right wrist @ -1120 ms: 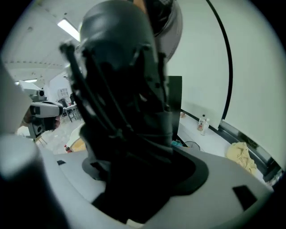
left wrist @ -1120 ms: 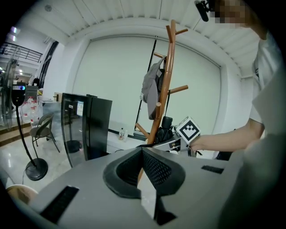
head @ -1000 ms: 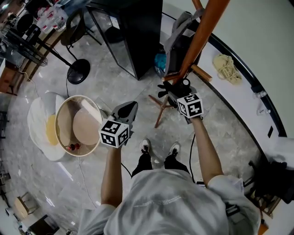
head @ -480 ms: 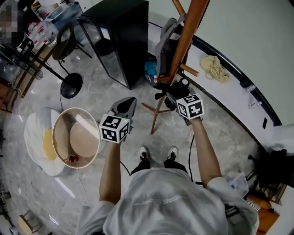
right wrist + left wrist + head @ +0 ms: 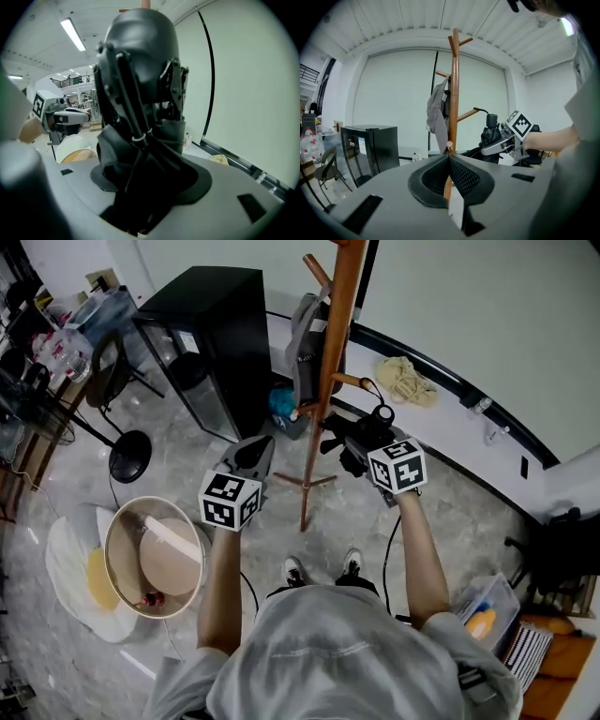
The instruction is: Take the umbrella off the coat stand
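Note:
A wooden coat stand (image 5: 330, 362) rises ahead of me, its pole (image 5: 453, 93) also central in the left gripper view. My right gripper (image 5: 354, 442) is shut on a black folded umbrella (image 5: 364, 432), just right of the pole below a side peg (image 5: 349, 381). The umbrella's thin strap (image 5: 482, 110) still curves over that peg's tip. The umbrella (image 5: 140, 93) fills the right gripper view, with the right gripper (image 5: 140, 154) clamped round its body. My left gripper (image 5: 264, 443) hangs left of the pole, shut and empty, the left gripper (image 5: 449, 158) showing jaws that meet in a point.
A grey garment (image 5: 305, 338) hangs on the stand's far side. A black cabinet (image 5: 220, 334) stands to the left, and a round tub (image 5: 131, 521) sits on the floor near my left arm. A beige cloth (image 5: 405, 381) lies on the wall ledge. The stand's legs (image 5: 305, 482) spread before my feet.
Both grippers have risen. The right one has carried the umbrella up beside the pole towards the side peg, and the view has tilted up so more of the stand shows.

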